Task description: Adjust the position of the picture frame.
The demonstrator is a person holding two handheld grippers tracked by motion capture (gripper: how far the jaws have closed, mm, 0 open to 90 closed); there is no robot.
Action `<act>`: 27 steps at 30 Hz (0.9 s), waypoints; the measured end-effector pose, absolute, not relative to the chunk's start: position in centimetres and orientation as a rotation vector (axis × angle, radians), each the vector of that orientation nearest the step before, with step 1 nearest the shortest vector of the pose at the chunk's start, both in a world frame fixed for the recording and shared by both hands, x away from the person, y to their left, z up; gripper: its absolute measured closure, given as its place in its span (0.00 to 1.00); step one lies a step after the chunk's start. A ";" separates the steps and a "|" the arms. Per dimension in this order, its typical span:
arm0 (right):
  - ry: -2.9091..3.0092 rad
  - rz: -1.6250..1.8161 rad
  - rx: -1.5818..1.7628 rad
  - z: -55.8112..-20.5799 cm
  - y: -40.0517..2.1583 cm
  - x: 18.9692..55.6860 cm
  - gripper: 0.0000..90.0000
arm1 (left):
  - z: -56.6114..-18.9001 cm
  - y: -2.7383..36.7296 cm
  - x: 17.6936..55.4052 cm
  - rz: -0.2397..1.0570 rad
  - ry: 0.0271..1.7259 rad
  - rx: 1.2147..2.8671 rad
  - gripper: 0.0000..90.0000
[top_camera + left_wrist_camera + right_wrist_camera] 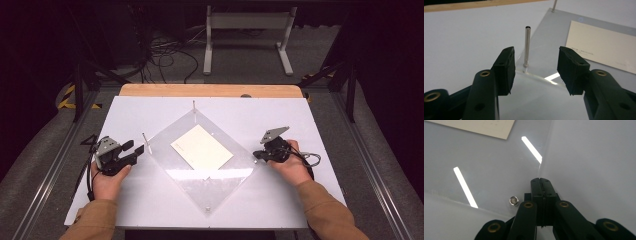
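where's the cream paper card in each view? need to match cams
High view: cream card lies mid-table under the clear square sheet, between the left gripper and right gripper.
Left gripper view: card at upper right, beyond the open jaws.
Right gripper view: its corner at the top edge, left of centre.
Shared landmark: the clear sheet's edge with the strip-light glare.

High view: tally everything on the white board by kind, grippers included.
Clear sheet: 1
Cream card: 1
Tall metal posts: 2
Short metal studs: 2
Grippers, left gripper and right gripper: 2
Total: 8
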State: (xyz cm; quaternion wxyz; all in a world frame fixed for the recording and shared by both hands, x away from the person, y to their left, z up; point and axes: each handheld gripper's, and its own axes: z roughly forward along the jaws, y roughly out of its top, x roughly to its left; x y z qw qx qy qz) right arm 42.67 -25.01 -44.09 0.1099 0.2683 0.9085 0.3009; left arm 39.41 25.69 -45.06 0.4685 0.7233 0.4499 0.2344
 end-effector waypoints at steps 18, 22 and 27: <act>2.576 1.089 0.790 -43.3 -27.1 38.5 1.00 | -46.1 25.4 43.9 0.544 1.092 1.795 0.70; 2.573 1.100 0.808 -43.5 -27.6 38.1 1.00 | -45.8 25.2 44.4 0.597 1.108 1.831 0.91; 2.581 1.094 0.800 -43.6 -27.6 37.5 1.00 | -45.8 25.3 44.8 0.595 1.086 1.825 0.94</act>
